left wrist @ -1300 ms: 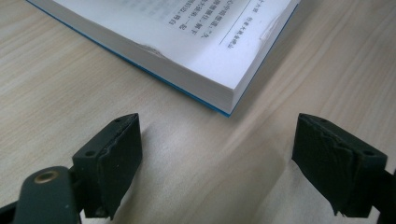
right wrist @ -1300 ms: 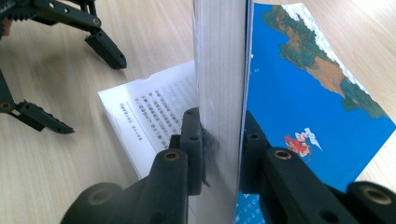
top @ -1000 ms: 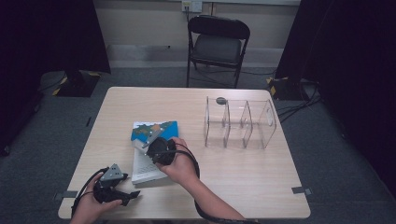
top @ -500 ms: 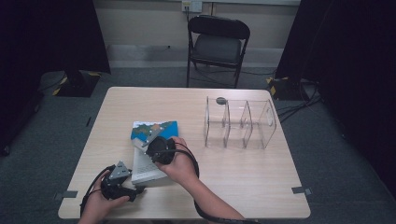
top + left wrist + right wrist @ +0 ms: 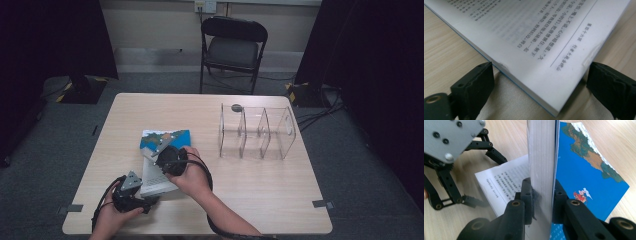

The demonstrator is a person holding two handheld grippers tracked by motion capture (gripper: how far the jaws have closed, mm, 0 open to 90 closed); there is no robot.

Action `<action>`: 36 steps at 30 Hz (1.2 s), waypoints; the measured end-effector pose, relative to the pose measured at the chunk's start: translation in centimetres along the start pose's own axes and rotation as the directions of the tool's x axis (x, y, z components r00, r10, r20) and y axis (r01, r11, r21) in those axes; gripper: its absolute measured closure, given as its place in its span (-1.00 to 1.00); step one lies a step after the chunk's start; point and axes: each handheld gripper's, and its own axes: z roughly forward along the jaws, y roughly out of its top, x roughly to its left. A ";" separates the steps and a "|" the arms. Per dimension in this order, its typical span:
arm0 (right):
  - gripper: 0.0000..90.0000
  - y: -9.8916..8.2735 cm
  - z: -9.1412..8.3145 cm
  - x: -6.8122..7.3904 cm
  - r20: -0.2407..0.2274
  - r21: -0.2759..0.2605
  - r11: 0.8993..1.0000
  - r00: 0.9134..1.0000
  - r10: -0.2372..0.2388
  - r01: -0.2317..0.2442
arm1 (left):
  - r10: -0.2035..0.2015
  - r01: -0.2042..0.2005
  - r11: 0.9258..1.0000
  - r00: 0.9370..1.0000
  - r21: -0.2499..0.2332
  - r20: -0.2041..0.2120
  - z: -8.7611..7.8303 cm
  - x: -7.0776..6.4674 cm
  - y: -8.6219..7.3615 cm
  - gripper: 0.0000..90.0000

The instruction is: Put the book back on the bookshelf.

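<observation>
An open book lies on the wooden table, its blue picture cover on the far side. My right gripper is shut on a thick block of pages together with the blue cover, and holds them on edge. My left gripper sits at the book's near corner. Its jaws have just been opening, and they stand wide with the printed page's corner between them, pads clear of it. The right gripper view has the left gripper beside the flat white page.
A clear plastic organizer with three compartments stands on the table's right half, a small dark round thing on its far left corner. A black folding chair stands behind the table. Grey tape marks sit near the front edge.
My left gripper has edged a little toward the book's near corner. The right hand and the lifted block of pages have stayed where they were.
</observation>
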 end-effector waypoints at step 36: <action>0.71 -1.6 -0.7 0.0 -0.022 -0.006 1.000 1.000 -0.016 0.016 | -0.120 0.120 0.993 0.989 -0.009 -0.085 -1.4 3.0 -0.9 -0.57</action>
